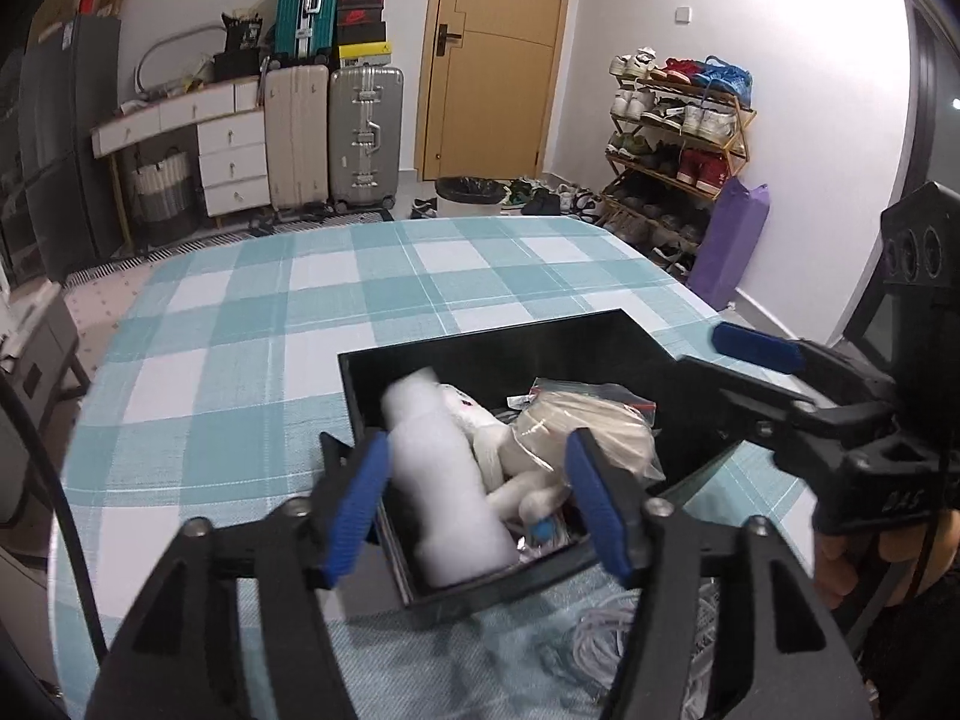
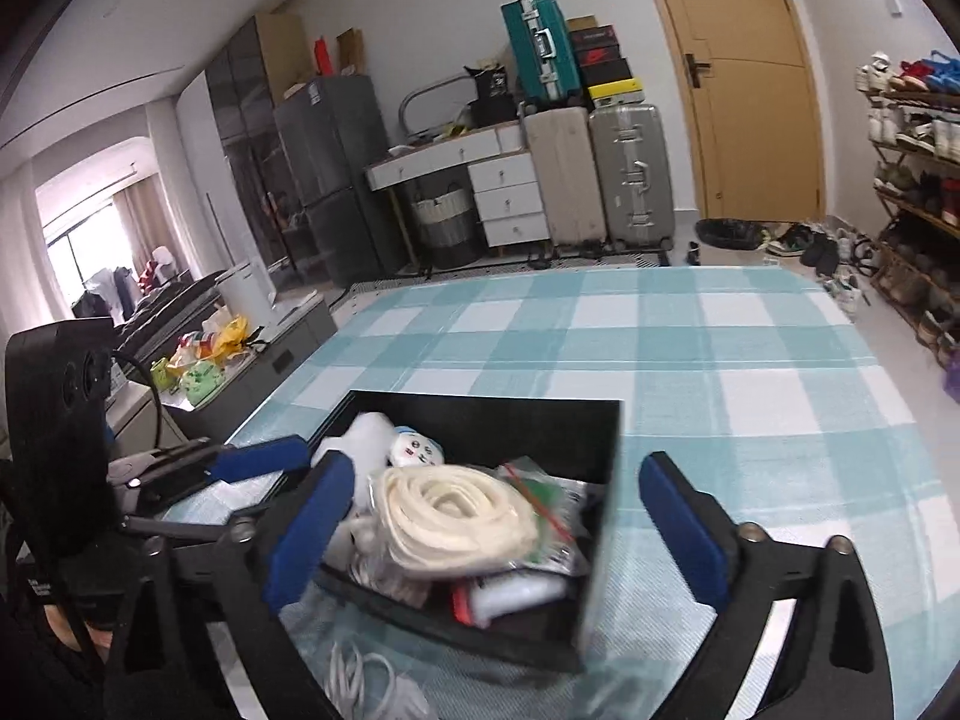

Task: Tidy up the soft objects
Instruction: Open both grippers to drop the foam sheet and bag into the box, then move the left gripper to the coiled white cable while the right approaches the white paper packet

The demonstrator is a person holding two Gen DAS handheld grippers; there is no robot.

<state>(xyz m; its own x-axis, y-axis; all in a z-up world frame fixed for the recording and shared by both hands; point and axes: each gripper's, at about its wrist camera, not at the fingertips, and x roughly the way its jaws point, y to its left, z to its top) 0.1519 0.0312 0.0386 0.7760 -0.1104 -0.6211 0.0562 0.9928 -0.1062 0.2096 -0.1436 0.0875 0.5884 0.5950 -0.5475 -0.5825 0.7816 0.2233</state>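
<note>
On the checked cloth, white cords [image 2: 360,684] lie loose, closest to us. Both the left gripper [image 1: 477,504] and right gripper [image 2: 474,531] are wide open, holding nothing. Just past them, the black box [image 1: 480,342] looks full; more soft things might spill out.

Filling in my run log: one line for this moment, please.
left gripper: open, empty | right gripper: open, empty | black box: holds plush toy, bagged cord | white cable: outside box

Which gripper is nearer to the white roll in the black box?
Left. The left gripper has its open fingers on either side of the white roll. The right gripper, also open, is over the box's other side.
</note>
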